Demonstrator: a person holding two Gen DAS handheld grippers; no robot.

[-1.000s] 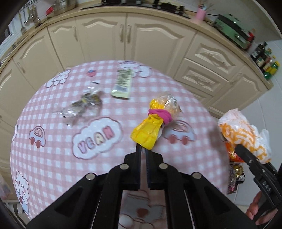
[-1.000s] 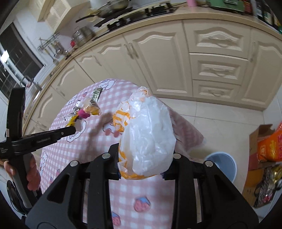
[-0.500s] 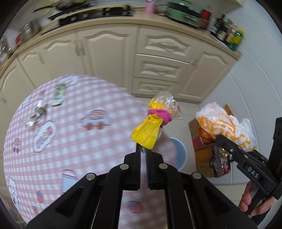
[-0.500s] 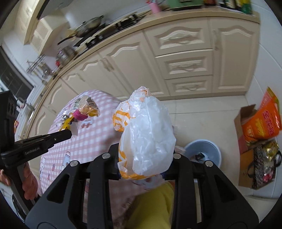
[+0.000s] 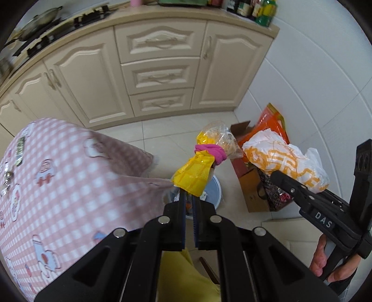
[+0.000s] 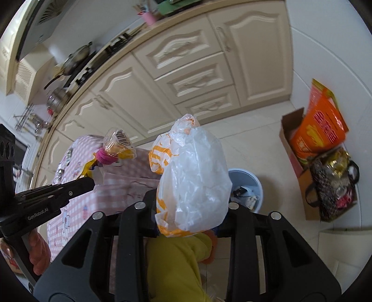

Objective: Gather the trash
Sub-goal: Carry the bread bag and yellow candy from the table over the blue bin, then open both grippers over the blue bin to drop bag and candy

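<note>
The left gripper [image 5: 189, 197] pinches the yellow wrapper bundle [image 5: 194, 175] by its lower end, jaws having just eased apart slightly, the bundle's long axis slanting up past its pink band. The right gripper [image 6: 190, 204], marked "DAS", is clamped on a white-and-orange plastic bag [image 6: 190, 176]. The pale blue bin [image 6: 252, 183] lies directly below and beyond both, judged nearer the left; the left reads "GenRobot.AI".

You are standing in a home kitchen: cream wooden cabinets with carved doors and drawers [image 5: 160, 76] run under a beige countertop [image 5: 144, 17]. On that countertop sit a black gas hob [image 5: 69, 25], a steel wok [image 6: 78, 54] and sauce bottles [image 5: 253, 9]. Below the cabinets lies pale tiled floor [image 6: 255, 139].
</note>
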